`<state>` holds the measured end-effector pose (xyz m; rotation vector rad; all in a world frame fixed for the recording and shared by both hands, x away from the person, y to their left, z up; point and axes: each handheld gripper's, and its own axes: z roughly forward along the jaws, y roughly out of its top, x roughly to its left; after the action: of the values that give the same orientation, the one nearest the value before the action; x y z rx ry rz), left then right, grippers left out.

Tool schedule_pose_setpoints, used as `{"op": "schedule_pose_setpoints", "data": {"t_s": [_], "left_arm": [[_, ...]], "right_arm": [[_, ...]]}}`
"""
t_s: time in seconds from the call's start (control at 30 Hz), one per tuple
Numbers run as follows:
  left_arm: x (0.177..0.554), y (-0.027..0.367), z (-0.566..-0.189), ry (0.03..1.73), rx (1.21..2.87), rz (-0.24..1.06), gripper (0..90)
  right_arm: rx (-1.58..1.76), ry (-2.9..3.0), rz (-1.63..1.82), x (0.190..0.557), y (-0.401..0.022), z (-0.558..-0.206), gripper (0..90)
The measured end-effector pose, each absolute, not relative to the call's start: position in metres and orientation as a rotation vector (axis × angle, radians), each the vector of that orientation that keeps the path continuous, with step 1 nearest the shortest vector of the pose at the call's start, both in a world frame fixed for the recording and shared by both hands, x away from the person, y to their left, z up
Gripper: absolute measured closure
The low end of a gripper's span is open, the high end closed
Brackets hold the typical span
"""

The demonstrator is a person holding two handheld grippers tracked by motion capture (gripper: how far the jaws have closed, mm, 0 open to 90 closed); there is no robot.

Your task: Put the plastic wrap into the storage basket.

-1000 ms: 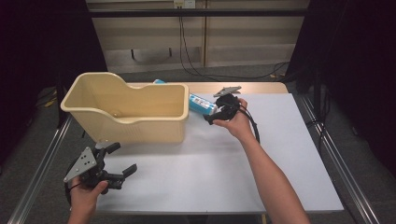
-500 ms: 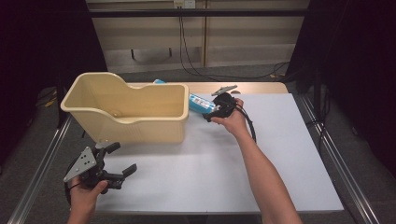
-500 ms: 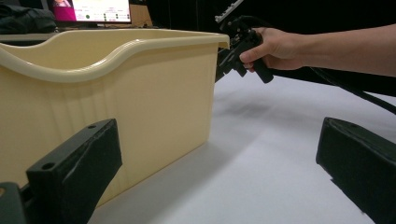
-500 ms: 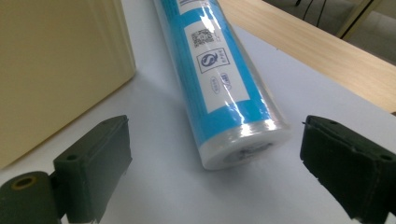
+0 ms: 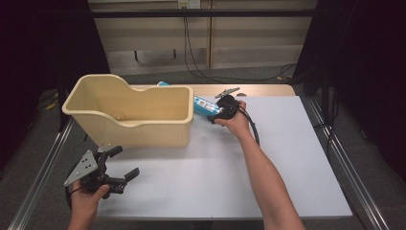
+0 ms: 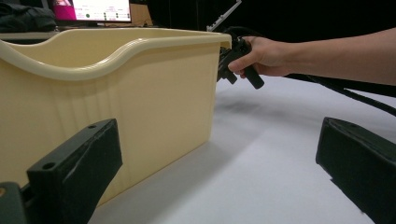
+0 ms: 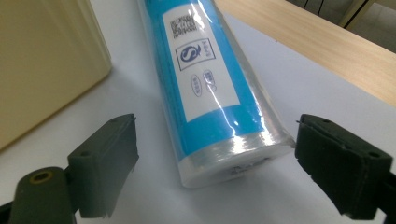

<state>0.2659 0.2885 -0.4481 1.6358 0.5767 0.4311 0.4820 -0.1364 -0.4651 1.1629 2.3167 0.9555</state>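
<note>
A blue cylinder [image 5: 203, 103] in clear wrap, with a white label, lies on the white table behind the right end of a cream plastic bin [image 5: 129, 122]. My right gripper [image 5: 214, 115] is at its near end. In the right gripper view the cylinder [image 7: 210, 88] lies between the jaws of my right gripper [image 7: 217, 128]; they have just been closing, and a gap remains on each side. My left gripper [image 5: 125, 162] stands open over the near left of the table. In the left gripper view it [image 6: 219, 135] faces the bin [image 6: 140, 93] with nothing between its jaws.
A bare wooden strip [image 5: 268, 90] runs along the table's back edge. A black cable [image 5: 253, 129] trails from my right gripper along the forearm. Metal rails [image 5: 342, 158] flank the table. The white surface [image 5: 287, 158] stretches to the right of the arm.
My right hand has sunk and edged toward the cylinder's end. The left hand, the bin and the cylinder have stayed where they were.
</note>
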Motion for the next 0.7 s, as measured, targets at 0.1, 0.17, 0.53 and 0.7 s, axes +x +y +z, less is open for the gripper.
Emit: {"op": "schedule_pose_setpoints", "data": {"t_s": [0.1,0.17,0.53,0.7], "left_arm": [[0.266,0.289,-0.449,0.579,1.632,0.429,0.1],[0.266,0.29,-0.448,0.578,1.631,0.432,0.2],[0.265,0.291,-0.447,0.579,1.639,0.444,0.2],[0.262,0.29,-0.446,0.578,1.636,0.448,0.2]], "right_arm": [[1.135,2.341,0.891,0.484,-0.137,-0.468,27.3],[1.12,2.36,0.877,0.485,-0.139,-0.467,28.0],[0.999,2.483,0.761,0.47,-0.134,-0.453,32.3],[1.014,2.511,0.744,0.466,-0.138,-0.451,32.5]]}}
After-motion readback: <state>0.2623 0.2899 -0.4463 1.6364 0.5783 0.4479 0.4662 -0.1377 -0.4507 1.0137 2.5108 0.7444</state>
